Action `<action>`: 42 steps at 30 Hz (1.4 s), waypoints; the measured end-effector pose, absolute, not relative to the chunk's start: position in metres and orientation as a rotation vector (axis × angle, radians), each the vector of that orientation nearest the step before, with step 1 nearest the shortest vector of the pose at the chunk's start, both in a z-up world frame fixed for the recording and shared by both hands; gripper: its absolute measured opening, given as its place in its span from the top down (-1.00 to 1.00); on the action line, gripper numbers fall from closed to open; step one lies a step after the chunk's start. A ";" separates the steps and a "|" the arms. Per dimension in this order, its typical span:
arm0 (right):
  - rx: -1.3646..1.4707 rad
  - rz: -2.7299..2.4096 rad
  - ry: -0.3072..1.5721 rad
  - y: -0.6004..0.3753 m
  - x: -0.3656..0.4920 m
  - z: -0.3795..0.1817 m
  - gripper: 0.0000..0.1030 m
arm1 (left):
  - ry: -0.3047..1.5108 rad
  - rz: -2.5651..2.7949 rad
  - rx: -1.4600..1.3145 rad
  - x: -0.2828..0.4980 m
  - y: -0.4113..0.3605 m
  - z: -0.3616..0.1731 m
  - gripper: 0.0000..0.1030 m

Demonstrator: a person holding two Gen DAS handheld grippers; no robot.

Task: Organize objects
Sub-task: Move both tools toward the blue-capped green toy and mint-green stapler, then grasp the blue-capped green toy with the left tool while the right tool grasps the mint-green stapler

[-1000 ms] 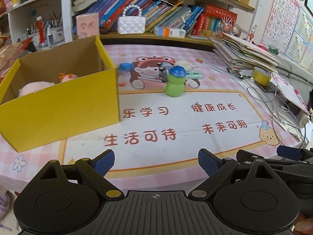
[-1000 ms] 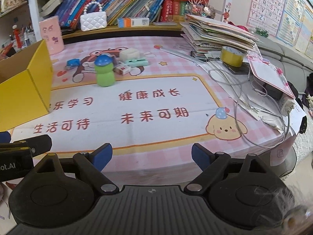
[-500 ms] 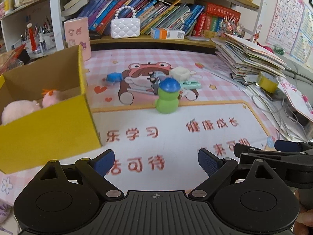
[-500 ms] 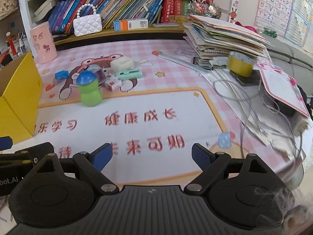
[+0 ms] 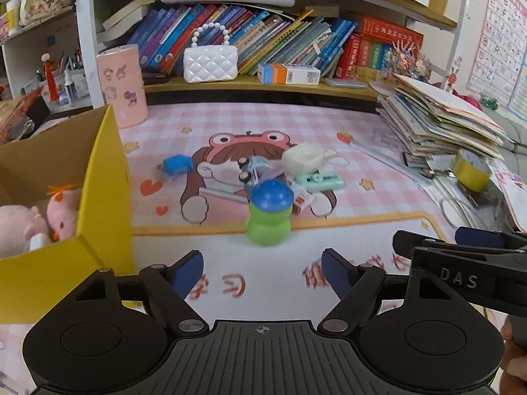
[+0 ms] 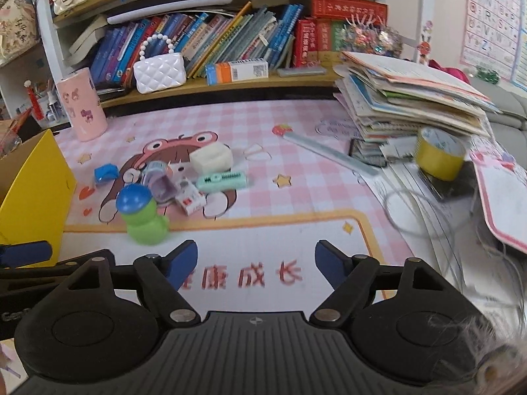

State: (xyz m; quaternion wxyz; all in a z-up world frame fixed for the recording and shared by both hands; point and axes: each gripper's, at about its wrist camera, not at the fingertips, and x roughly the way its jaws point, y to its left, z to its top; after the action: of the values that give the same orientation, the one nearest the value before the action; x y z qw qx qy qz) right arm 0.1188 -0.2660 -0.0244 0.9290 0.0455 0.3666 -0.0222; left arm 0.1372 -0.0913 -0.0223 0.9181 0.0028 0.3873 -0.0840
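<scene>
Landmark: green bottle with a blue cap [image 5: 270,212], upright on the pink desk mat [image 5: 362,230].
Change, view: against a second ago the bottle sits nearer and larger in both wrist views, and the yellow box [image 5: 102,197] has slid toward the left edge.
Change, tongs: both pairs of jaws have just been closing a little; nothing lies between them.
Left gripper [image 5: 262,268]: jaws part open and empty, short of the bottle, which stands just beyond the gap.
Right gripper [image 6: 256,261]: jaws part open and empty, over the red printed characters, to the right of the bottle.
Bottle count: one.
Small things behind the bottle: one cream block [image 5: 301,159], one mint-green case [image 5: 321,181], one white-and-red packet [image 6: 190,200], one purple-grey toy [image 6: 159,179], clustered and touching or nearly so.
Blue piece [image 5: 177,165]: one, behind and left of the bottle, apart from the cluster.
Box: one, left of the bottle, open on top.
Plush toys [image 5: 62,212]: two pink ones inside the box.
Pink canister [image 5: 122,85]: one, far behind and left of the bottle.
Yellow tape roll [image 6: 439,154]: one, well to the right of the bottle.
</scene>
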 end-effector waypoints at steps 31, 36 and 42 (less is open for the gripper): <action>0.032 0.095 0.802 -0.267 0.263 -0.074 -0.55 | 0.839 -0.050 -0.072 0.181 -0.087 -0.040 0.25; 0.008 0.111 0.819 -0.251 0.289 -0.086 -0.57 | 0.877 0.002 -0.093 0.164 -0.073 -0.039 0.25; -0.009 0.101 0.832 -0.246 0.301 -0.094 -0.64 | 0.870 0.031 -0.100 0.159 -0.064 -0.035 0.25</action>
State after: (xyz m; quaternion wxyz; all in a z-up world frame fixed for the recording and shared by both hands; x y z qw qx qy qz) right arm 0.3006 -0.2461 -0.0945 0.9134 -0.0043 0.4040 0.0493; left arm 0.1592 -0.0644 -0.0349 0.9055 -0.0482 0.4213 0.0151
